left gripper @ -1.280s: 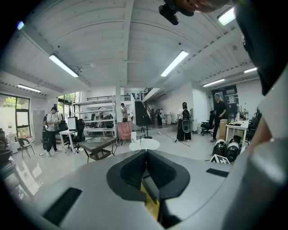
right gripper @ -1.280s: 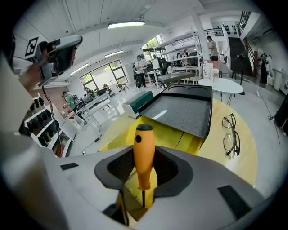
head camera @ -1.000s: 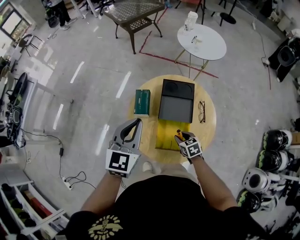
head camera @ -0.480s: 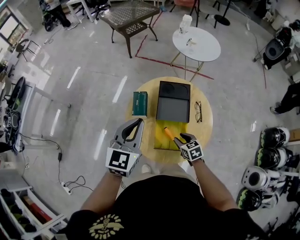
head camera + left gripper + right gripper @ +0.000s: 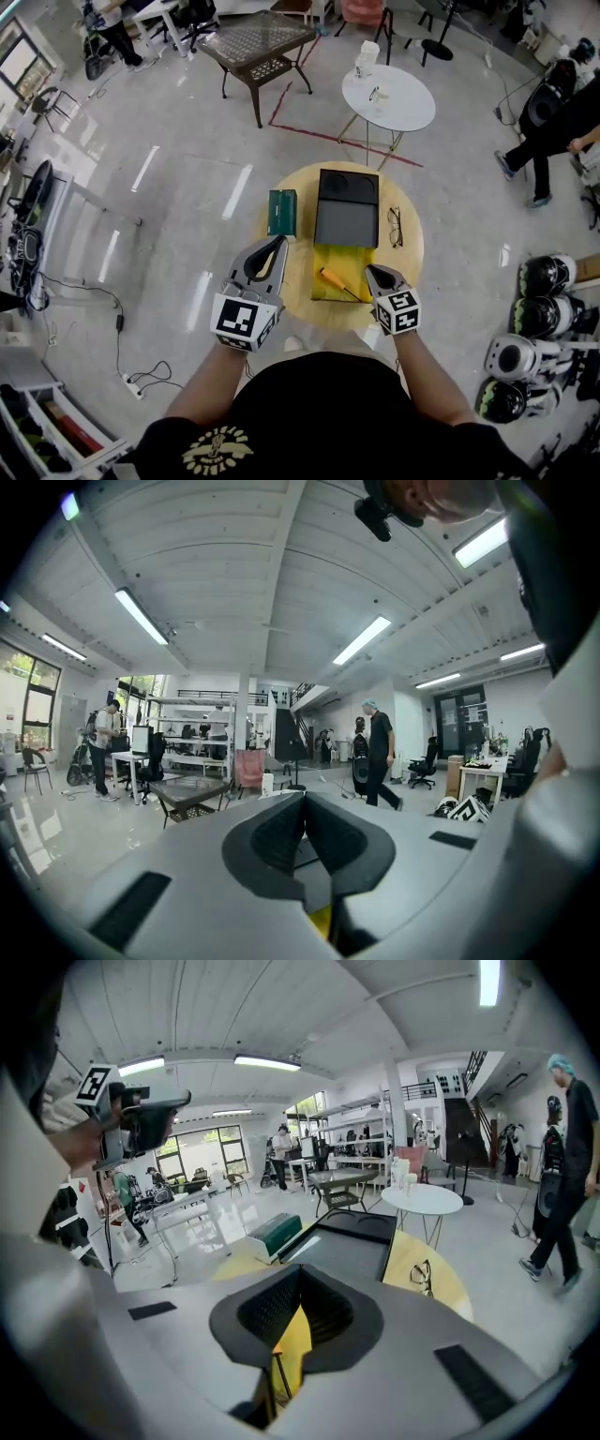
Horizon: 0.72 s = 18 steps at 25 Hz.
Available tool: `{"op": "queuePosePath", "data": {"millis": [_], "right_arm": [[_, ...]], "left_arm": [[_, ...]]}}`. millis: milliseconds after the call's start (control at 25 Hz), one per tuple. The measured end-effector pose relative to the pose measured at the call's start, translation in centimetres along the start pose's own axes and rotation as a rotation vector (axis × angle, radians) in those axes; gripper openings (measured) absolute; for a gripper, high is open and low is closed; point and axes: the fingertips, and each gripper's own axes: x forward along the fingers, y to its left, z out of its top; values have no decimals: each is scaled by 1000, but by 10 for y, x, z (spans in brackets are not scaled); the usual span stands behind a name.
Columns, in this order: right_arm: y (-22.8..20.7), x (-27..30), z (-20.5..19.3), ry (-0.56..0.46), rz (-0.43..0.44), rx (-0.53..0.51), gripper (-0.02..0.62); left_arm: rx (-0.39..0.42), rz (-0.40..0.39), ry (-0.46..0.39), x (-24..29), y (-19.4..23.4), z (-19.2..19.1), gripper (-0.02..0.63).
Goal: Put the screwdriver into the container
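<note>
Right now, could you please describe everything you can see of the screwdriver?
The screwdriver has an orange handle and a thin dark shaft, seemingly metal. It lies flat and diagonal inside the yellow container on the round table, handle toward the far left, tip toward the near right, resting on the container's floor. The right claw, jaws just closed with nothing between them, hovers near the tip without holding it.

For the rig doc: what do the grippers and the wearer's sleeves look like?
Grey shells on left gripper and right gripper, black ribbed jaw pads, a black-and-white marker cube each. Black short-sleeved T-shirt, gold print. Right jaws just closed, empty.
</note>
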Motion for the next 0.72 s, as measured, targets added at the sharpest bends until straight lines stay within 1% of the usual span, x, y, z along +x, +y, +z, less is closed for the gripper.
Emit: {"op": "queuePosePath", "data": {"millis": [160, 400, 520, 720], "right_arm": [[-1, -18, 12, -25, -41, 28, 15], [3, -45, 39, -90, -76, 56, 15], [6, -59, 55, -133, -83, 61, 15], [16, -83, 81, -203, -81, 53, 15]], "left_arm": [[-20, -15, -57, -8, 1, 10, 17], [-28, -29, -98, -20, 1, 24, 17], [-17, -37, -92, -24, 0, 28, 17], [52, -53, -62, -27, -7, 27, 17]]}}
